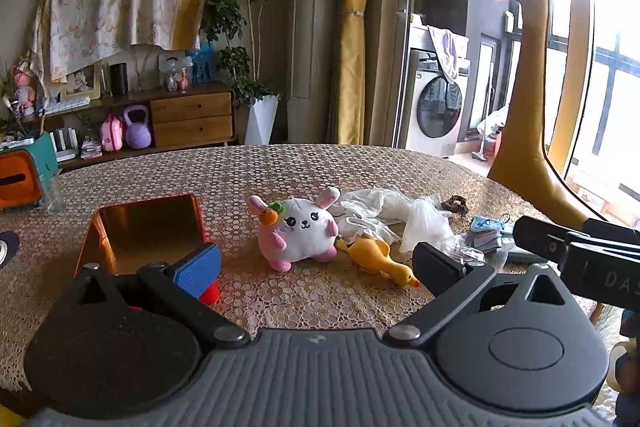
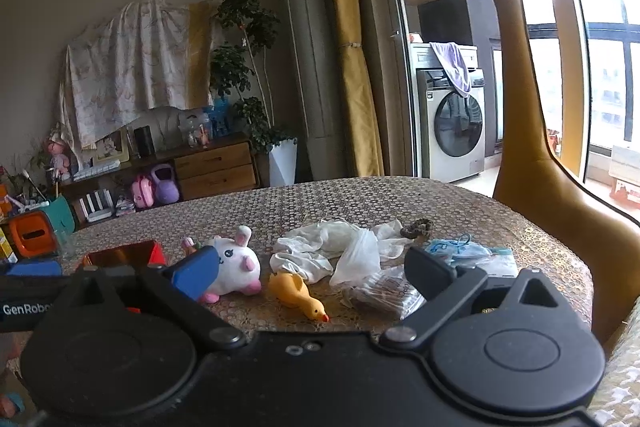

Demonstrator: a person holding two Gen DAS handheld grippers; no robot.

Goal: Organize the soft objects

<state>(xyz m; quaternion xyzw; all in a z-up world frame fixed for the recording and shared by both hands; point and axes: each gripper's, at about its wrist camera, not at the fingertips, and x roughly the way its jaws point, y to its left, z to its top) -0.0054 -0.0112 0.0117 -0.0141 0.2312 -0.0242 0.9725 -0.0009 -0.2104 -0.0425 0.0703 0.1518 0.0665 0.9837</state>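
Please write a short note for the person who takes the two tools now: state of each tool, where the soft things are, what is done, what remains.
Left tool: open, empty, above the table.
Right tool: open, empty.
Orange tin: at the left, looks empty.
Plush rabbit, yellow duck, white cloth, scrunchie and masks: loose on the table.
Done: nothing visible.
Left: everything, probably the rabbit first.

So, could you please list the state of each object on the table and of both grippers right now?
Left gripper: open, empty.
Right gripper: open, empty.
Red box: open, nothing visible inside.
Plush bunny: lying on the table, untouched.
Yellow duck: lying on its side beside the bunny.
White cloth: crumpled behind the duck.
Clear plastic bag: crumpled, draped over the cloth.
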